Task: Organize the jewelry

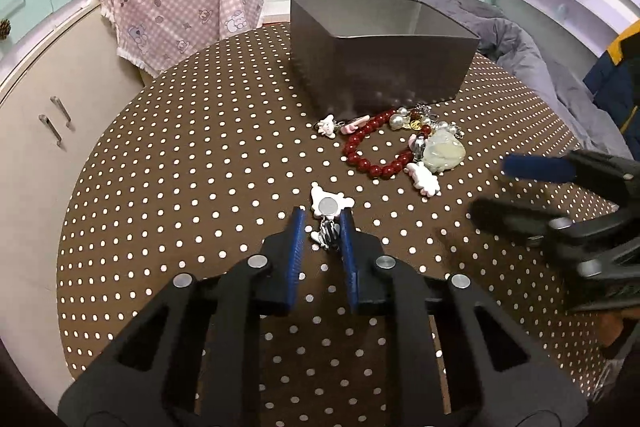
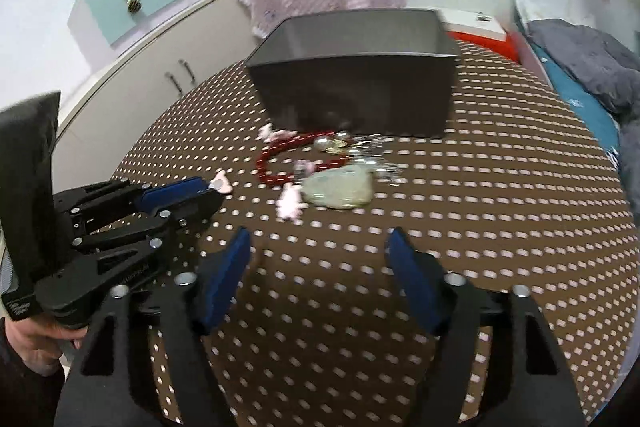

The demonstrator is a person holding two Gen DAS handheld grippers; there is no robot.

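While the left gripper (image 1: 323, 223) narrows its blue-padded jaws around a small white charm with a round silver disc (image 1: 329, 206) at lower centre, contact is unclear. The right gripper (image 2: 320, 247), jaws apart and empty, sits below the red bead bracelet (image 2: 280, 163).

A: What do the tools look like?
B: Both are matte black plastic. The left gripper (image 1: 322, 231) has two fingers (image 1: 295, 247) faced with ribbed blue pads, and round silver pivot pins behind them on cut-out linkage arms.
A: The other one?
B: The right gripper (image 2: 320, 247) is the same build. The hand (image 2: 38, 345) behind the left one shows no sleeve.
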